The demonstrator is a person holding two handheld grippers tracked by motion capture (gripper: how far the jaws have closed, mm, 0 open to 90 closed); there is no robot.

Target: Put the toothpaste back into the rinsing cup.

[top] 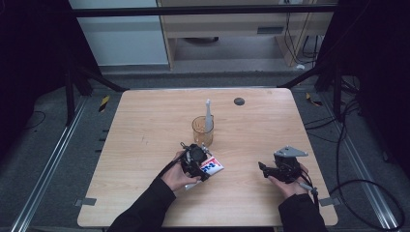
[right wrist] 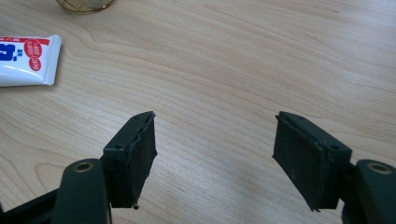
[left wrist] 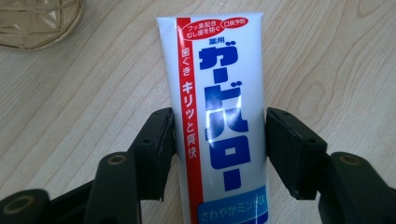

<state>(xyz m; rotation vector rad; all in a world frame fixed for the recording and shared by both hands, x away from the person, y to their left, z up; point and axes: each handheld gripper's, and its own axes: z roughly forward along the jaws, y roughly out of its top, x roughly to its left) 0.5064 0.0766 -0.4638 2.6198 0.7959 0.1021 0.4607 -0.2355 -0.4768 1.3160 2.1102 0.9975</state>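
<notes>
Left gripper [left wrist: 219,154] is pinching the toothpaste tube [left wrist: 217,107] across its flat mid-body, lying near-centre on the table [top: 145,145], just near of the amber cup [top: 202,129]. Tube likely light, soft, glossy-slippery. Right gripper [right wrist: 215,154] is hovering spread, empty.

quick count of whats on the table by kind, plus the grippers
toothpaste tube: 1
amber cup: 1
white toothbrush standing in the cup: 1
small dark round disc near the far edge: 1
grippers: 2, left gripper closed on the tube, right gripper open over bare wood
total: 6
</notes>
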